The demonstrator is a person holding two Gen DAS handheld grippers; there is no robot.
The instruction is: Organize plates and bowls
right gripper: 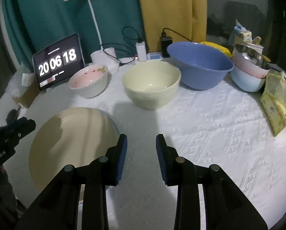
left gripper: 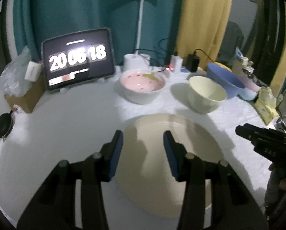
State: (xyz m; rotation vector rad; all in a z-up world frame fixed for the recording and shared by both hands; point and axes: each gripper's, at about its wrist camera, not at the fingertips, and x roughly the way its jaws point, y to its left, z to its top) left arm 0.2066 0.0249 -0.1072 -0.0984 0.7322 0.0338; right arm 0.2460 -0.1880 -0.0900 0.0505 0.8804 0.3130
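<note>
A beige plate (left gripper: 196, 143) lies flat on the white tablecloth (left gripper: 66, 118). My left gripper (left gripper: 143, 136) hovers over it, open, with nothing between its blue pads. Beyond the plate stand a white bowl with a pink inside (left gripper: 143, 85) and a cream bowl (left gripper: 207, 95). In the right wrist view the plate (right gripper: 72, 140) is at the left, with the cream bowl (right gripper: 151, 84) and the pink-inside bowl (right gripper: 89, 80) behind it. My right gripper (right gripper: 142, 137) is open and empty over bare cloth, to the right of the plate.
A large blue bowl (right gripper: 200, 65) and a stack of pink and light-blue bowls (right gripper: 250, 76) stand at the back right. A tablet clock (right gripper: 58, 61), a desk lamp (right gripper: 104, 55), chargers with cables and a yellow tissue pack (right gripper: 277, 105) line the table's back and right edges.
</note>
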